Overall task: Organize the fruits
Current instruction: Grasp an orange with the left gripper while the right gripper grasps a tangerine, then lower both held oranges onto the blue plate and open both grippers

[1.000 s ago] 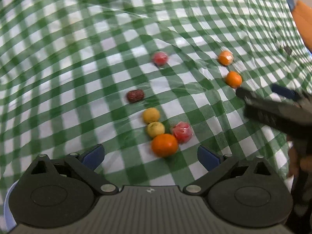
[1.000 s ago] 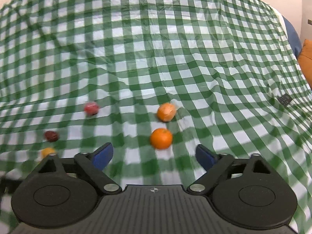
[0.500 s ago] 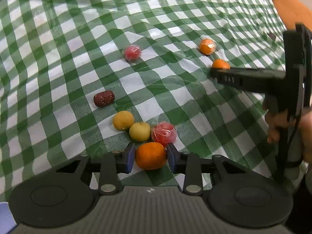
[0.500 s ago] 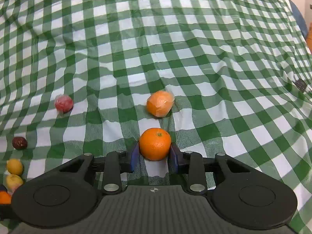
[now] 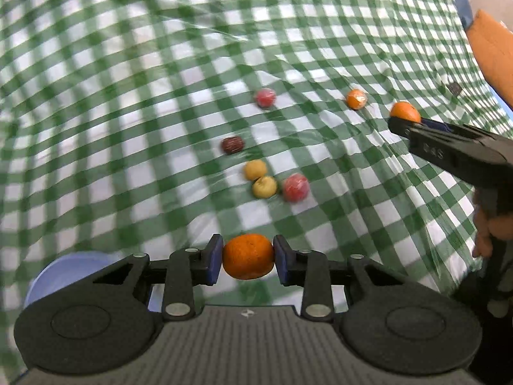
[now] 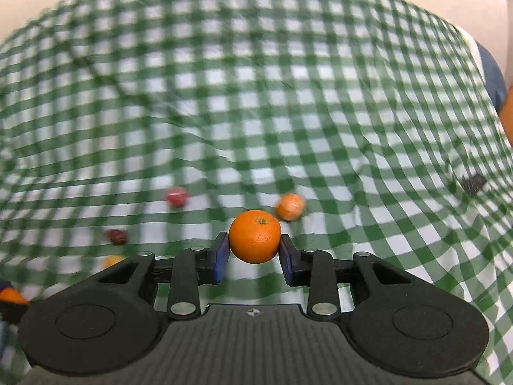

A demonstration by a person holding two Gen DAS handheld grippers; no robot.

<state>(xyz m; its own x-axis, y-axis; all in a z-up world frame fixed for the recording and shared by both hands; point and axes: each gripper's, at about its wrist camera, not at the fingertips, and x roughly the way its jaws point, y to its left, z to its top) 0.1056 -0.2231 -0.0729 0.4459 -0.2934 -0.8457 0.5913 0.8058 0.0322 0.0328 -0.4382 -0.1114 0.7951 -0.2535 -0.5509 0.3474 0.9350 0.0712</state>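
Observation:
My left gripper [image 5: 247, 259] is shut on an orange [image 5: 248, 256] and holds it above the checked cloth. My right gripper [image 6: 255, 252] is shut on a second orange [image 6: 255, 236], lifted off the cloth; it also shows at the right of the left wrist view [image 5: 404, 113]. On the cloth lie a wrapped orange fruit [image 5: 356, 98] [image 6: 290, 206], two red wrapped fruits [image 5: 265, 97] [image 5: 295, 187], a dark red date [image 5: 232, 144] [image 6: 116, 235] and two yellow fruits [image 5: 255, 169] [image 5: 264, 186].
A green and white checked cloth [image 5: 128, 96] covers the table. A light blue bowl rim [image 5: 67, 268] shows at the lower left of the left wrist view. An orange cushion [image 5: 490, 51] lies at the far right edge. A small dark object [image 6: 473, 182] lies on the cloth at right.
Both grippers closed on their oranges, then lifted them off the cloth and drew back. The blue bowl has come into the left wrist view.

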